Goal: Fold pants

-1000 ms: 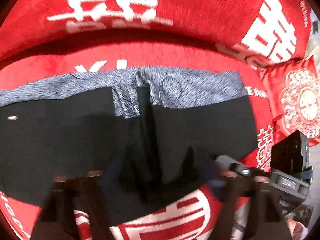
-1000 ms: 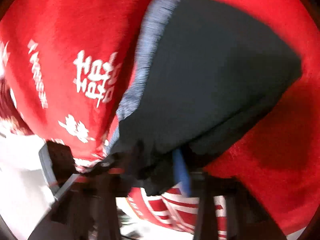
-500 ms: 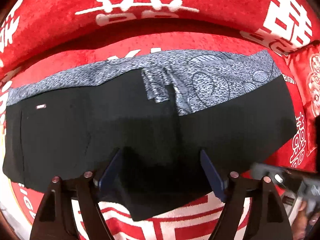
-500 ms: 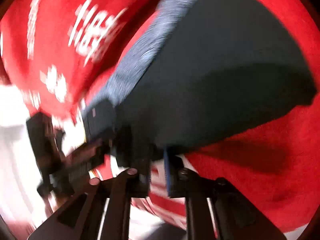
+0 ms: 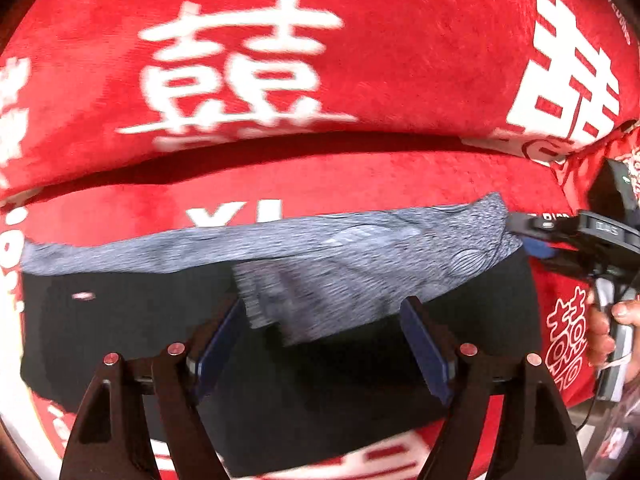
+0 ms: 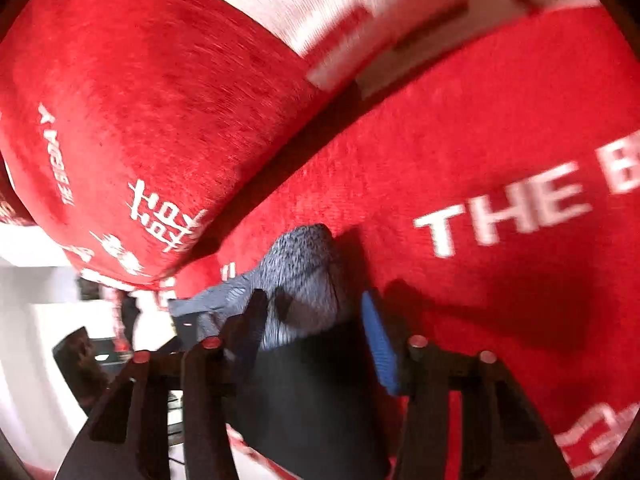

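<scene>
Currently the black pants with a grey patterned waistband (image 5: 280,344) lie spread flat on the seat of a red plush sofa cover printed with white characters (image 5: 360,184), waistband edge toward the sofa back, black fabric toward the front edge. A grey patterned flap of the waistband area (image 5: 320,300) is turned down over the black cloth near the middle. A small light tag (image 5: 83,296) shows on the black fabric at left.

Left gripper (image 5: 324,344) sits low over the pants, its two blue-padded fingers (image 5: 218,344) spread wide apart, one either side of the grey flap; nothing is pinched between them, cloth just lies under the gap.

Right gripper (image 6: 312,336) is at the far right end of the pants, at the waistband corner (image 6: 304,272). Its fingers, with a blue pad (image 6: 378,348) on the right one, stand apart with the grey corner and black fabric between them; the pads do not look pressed on the cloth, though the frame is blurred. In the left wrist view the same right gripper (image 5: 532,248) reaches in from the right to that waistband corner, with the person's hand (image 5: 604,320) on its handle.

Behind the seat rises the red back cushion with big white characters (image 5: 248,72). White lettering "THE B" (image 6: 508,216) is printed on the seat beside the right gripper. A red patterned pillow (image 5: 580,164) sits at the far right of the sofa.
</scene>
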Action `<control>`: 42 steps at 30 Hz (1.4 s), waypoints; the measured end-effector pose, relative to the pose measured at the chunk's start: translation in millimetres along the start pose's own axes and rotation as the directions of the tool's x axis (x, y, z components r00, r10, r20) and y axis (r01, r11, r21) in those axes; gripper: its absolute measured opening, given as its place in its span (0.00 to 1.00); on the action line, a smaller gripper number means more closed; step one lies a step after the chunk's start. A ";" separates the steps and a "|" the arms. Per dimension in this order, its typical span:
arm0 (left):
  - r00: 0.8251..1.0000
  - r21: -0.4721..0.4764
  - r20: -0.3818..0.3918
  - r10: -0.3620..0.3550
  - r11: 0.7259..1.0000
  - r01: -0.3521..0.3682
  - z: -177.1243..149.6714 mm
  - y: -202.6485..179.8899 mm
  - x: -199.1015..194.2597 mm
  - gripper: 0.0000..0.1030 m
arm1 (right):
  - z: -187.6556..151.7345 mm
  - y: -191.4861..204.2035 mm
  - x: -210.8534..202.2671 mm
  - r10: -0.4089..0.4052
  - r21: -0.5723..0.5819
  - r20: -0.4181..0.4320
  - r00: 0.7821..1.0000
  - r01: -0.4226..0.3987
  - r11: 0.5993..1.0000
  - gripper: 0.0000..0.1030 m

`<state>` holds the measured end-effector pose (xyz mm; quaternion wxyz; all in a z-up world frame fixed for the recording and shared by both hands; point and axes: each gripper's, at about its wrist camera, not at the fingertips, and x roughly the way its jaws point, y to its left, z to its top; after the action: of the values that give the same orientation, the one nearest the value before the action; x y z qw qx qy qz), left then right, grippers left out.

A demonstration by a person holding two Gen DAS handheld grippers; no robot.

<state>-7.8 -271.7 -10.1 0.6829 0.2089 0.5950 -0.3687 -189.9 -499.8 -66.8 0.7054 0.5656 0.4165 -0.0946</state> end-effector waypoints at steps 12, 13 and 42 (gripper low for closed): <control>0.996 0.100 -0.033 0.085 0.992 -0.081 -33.4 -16.1 39.3 0.86 | -20.1 -28.2 -11.7 -0.134 0.103 0.045 0.990 0.128 0.986 0.32; 0.994 0.081 -0.051 0.093 0.993 -0.089 -32.5 -12.5 36.3 0.88 | -23.3 -23.0 -11.5 -0.143 0.101 0.060 0.988 0.137 0.985 0.35; 0.970 -0.250 -0.162 0.182 0.943 -0.219 -119.7 115.1 -23.4 0.89 | -169.5 164.5 127.3 -0.414 -0.484 -0.032 0.910 0.348 0.803 0.47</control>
<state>-0.6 -105.3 -29.7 0.6963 0.1997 0.6601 -0.1988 -91.1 -251.9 -39.1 0.7570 0.2882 0.5791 -0.0922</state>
